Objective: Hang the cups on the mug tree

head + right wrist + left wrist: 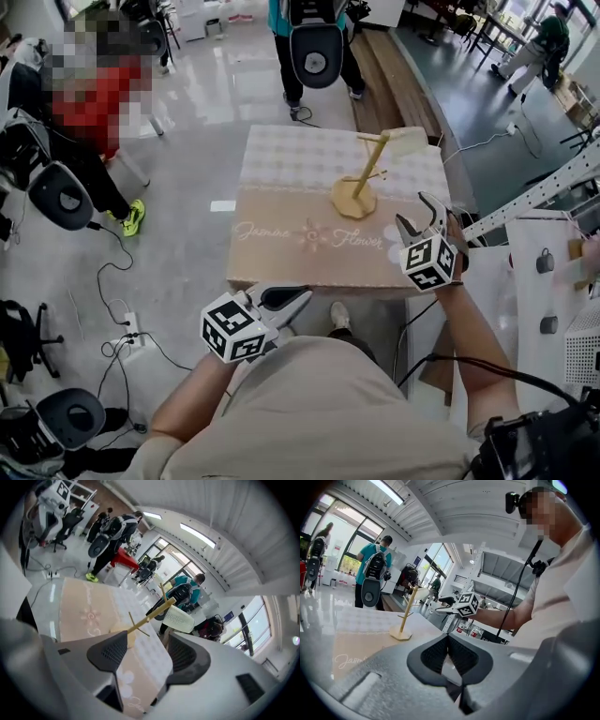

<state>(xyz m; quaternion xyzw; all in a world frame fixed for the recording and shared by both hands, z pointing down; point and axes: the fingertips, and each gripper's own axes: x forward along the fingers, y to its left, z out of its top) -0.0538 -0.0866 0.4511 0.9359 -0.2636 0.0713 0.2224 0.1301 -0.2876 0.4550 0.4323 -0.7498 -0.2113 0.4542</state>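
- A pale wooden mug tree [361,183] with a flat round base stands upright on the far right part of the desk [281,169].
- The desk wears a beige cloth, with a checked pattern on the far half and a flower print with script letters on the near half.
- One white cup [405,142] with a dotted surface hangs on an upper branch of the mug tree, on its right side, clear of the cloth.
- The right tool [417,214] is at the right edge of the desk, near the mug tree base but apart from it.
- Its jaws stand wide apart and nothing is between them. In the right gripper view only the cloth, the mug tree [145,618] and the cup [179,619] show beyond the gap of this tool [143,651].
- The left tool [286,298] is at the near edge of the desk, close to the person's body and well apart from the mug tree.
- In the left gripper view the jaws of this tool [449,641] are pressed together and they hold nothing.
- The same view shows the mug tree [407,613] further away on the cloth.
- On the shiny floor beyond the far edge of the desk stands a person in a teal top [314,37].
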